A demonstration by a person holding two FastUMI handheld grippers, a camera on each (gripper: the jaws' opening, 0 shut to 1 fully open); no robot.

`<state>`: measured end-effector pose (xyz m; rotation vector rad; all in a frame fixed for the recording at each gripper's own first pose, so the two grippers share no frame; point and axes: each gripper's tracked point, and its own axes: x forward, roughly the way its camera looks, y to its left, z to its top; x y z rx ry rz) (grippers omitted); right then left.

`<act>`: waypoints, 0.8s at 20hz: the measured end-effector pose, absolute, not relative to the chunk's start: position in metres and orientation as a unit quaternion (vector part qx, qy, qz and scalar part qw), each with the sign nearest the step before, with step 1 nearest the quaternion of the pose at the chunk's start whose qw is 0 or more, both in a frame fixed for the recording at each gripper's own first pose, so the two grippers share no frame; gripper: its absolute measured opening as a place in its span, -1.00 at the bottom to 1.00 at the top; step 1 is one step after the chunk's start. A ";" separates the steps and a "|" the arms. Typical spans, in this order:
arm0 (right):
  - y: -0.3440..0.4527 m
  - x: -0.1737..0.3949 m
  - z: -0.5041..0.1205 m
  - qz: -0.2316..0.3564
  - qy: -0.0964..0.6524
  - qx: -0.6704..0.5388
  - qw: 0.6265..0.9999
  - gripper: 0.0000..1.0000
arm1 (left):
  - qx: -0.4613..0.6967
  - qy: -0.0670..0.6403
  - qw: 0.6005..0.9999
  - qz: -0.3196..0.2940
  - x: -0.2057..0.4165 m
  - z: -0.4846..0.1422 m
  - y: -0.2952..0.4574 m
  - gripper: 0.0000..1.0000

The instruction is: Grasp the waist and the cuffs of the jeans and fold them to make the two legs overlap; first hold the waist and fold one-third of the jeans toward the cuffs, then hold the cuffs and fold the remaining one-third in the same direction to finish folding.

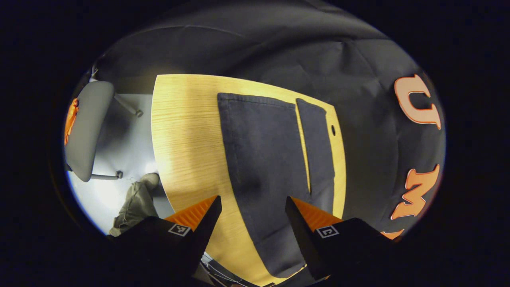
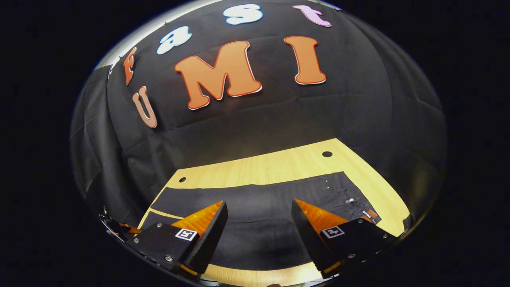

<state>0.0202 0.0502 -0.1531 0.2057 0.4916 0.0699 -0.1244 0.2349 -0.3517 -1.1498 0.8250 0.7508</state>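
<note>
Jeans (image 1: 267, 159): dark, spread flat on the table (image 1: 187, 139); in the left gripper view the two legs lie side by side with a thin strip of wood showing between them, the narrower leg nearest the wall; in the right gripper view the jeans (image 2: 259, 199) run across the table, waist end to the right with rivets and a small tag near the edge

Left gripper (image 1: 253, 205): jaws apart; held above the jeans, not touching; nothing between the fingers

Right gripper (image 2: 259, 209): jaws apart; above the jeans near the front edge of the table (image 2: 279, 163); holds nothing

Table: light wood; two round holes near its far edge in the right gripper view

Chair (image 1: 85, 127): grey, on the floor beside the table in the left gripper view

Person: a trouser leg and shoe (image 1: 137, 197) by the table's near corner
</note>
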 end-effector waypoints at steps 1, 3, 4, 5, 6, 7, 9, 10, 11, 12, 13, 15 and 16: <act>0.046 0.020 -0.157 0.030 0.249 0.103 0.963 0.95 | -0.516 0.375 0.690 0.342 -0.124 -0.354 0.236 0.96; 0.040 0.019 -0.166 0.022 0.262 0.108 0.959 0.94 | -0.516 0.383 0.681 0.351 -0.123 -0.362 0.239 0.96; 0.038 0.020 -0.169 0.019 0.267 0.110 0.957 0.95 | -0.515 0.385 0.680 0.353 -0.122 -0.365 0.239 0.96; 0.036 0.021 -0.173 0.017 0.271 0.111 0.956 0.95 | -0.513 0.385 0.680 0.356 -0.121 -0.367 0.237 0.96; 0.034 0.023 -0.175 0.016 0.275 0.112 0.955 0.95 | -0.511 0.379 0.683 0.359 -0.117 -0.368 0.239 0.96; 0.032 0.024 -0.177 0.017 0.278 0.112 0.954 0.95 | -0.510 0.379 0.684 0.359 -0.114 -0.371 0.239 0.95; 0.028 0.029 -0.179 0.015 0.280 0.110 0.953 0.95 | -0.506 0.379 0.687 0.358 -0.108 -0.374 0.240 0.95; 0.026 0.031 -0.181 0.014 0.282 0.110 0.953 0.95 | -0.505 0.378 0.689 0.357 -0.104 -0.376 0.240 0.93; 0.024 0.034 -0.182 0.013 0.284 0.111 0.952 0.95 | -0.502 0.377 0.692 0.357 -0.100 -0.376 0.241 0.89; 0.023 0.036 -0.184 0.012 0.286 0.113 0.951 0.94 | -0.499 0.375 0.694 0.358 -0.096 -0.376 0.243 0.89; 0.020 0.038 -0.185 0.010 0.288 0.114 0.951 0.95 | -0.501 0.366 0.702 0.350 -0.087 -0.377 0.245 0.89; 0.016 0.039 -0.186 0.007 0.291 0.116 0.950 0.95 | -0.507 0.348 0.717 0.329 -0.070 -0.376 0.246 0.87; 0.014 0.041 -0.187 0.007 0.294 0.117 0.949 0.95 | -0.512 0.335 0.724 0.319 -0.061 -0.377 0.245 0.82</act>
